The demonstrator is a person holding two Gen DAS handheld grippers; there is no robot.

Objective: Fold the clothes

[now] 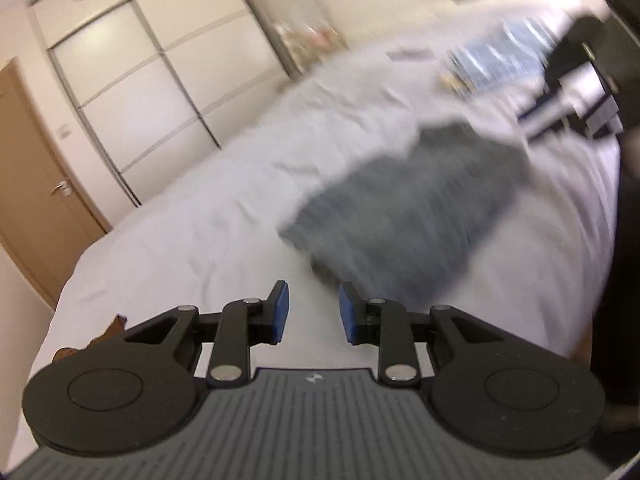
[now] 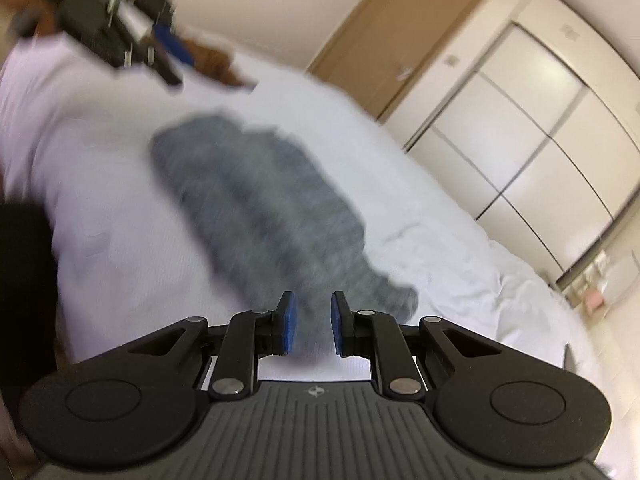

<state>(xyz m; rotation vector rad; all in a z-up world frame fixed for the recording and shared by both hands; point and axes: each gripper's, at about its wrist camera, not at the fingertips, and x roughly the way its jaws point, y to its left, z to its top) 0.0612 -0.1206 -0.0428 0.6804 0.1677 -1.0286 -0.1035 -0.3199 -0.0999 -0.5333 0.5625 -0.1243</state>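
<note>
White, softly creased bedding covers the bed (image 1: pixel 192 232), which fills the middle of both views. Beyond it stands a wardrobe (image 1: pixel 152 80) of pale sliding panels in thin metal frames, and next to that a brown wooden door (image 1: pixel 36 184) with a lever handle. On the bedding lies the grey garment (image 1: pixel 408 208), a knit-looking, mottled cloth in a roughly oblong, folded shape; both views are blurred, so its edges are soft.

The left gripper (image 1: pixel 313 312) hangs over bare sheet just beside the garment's near corner, its blue-padded fingers (image 1: pixel 282 310) apart and holding nothing. The right gripper (image 2: pixel 313 326) is over the garment's near end, its fingers (image 2: pixel 290 326) also apart and empty; whether they touch the cloth cannot be told.

Only the left view shows a blue-and-white patterned cloth (image 1: pixel 492 64) at the far side of the bed. Only the right view shows a brown item (image 2: pixel 216 66) at the bed's far edge.
</note>
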